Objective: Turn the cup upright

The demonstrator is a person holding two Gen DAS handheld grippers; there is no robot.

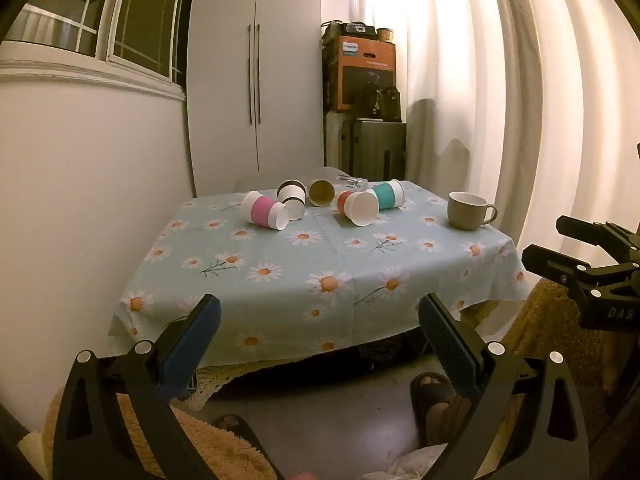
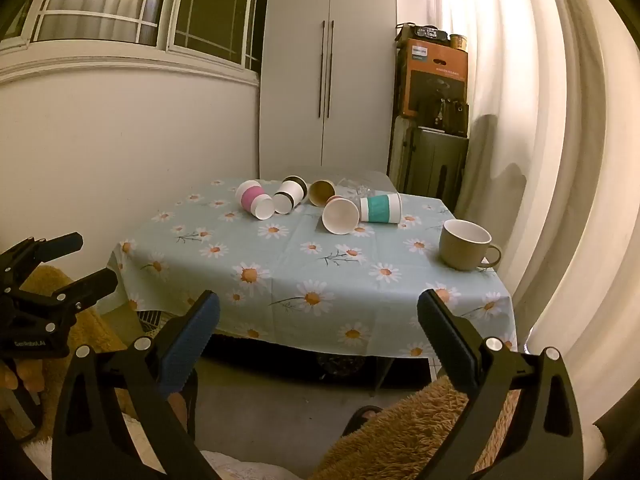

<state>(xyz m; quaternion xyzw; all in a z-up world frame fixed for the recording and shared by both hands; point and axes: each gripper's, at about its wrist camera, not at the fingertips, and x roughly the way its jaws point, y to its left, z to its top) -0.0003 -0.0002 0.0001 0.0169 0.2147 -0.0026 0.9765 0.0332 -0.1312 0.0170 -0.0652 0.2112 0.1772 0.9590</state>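
Several paper cups lie on their sides at the far end of the table: a pink-banded cup (image 1: 265, 211) (image 2: 253, 199), a black-banded cup (image 1: 291, 197) (image 2: 291, 195), a brown cup (image 1: 321, 193) (image 2: 321, 193), an orange-banded cup (image 1: 357, 207) (image 2: 340, 215) and a teal-banded cup (image 1: 387, 195) (image 2: 380, 208). A clear glass (image 1: 352, 181) (image 2: 356, 187) lies behind them. A beige mug (image 1: 469, 211) (image 2: 466, 245) stands upright at the right. My left gripper (image 1: 320, 312) and right gripper (image 2: 319, 309) are open and empty, in front of the table's near edge.
The table (image 1: 280, 300) (image 2: 280, 264) has a light blue daisy cloth. A wall stands at the left, a white cupboard (image 1: 256, 76) behind, stacked boxes (image 1: 366, 76) at back right, curtains (image 1: 500, 100) on the right. Feet in slippers (image 1: 432, 396) rest on the floor below.
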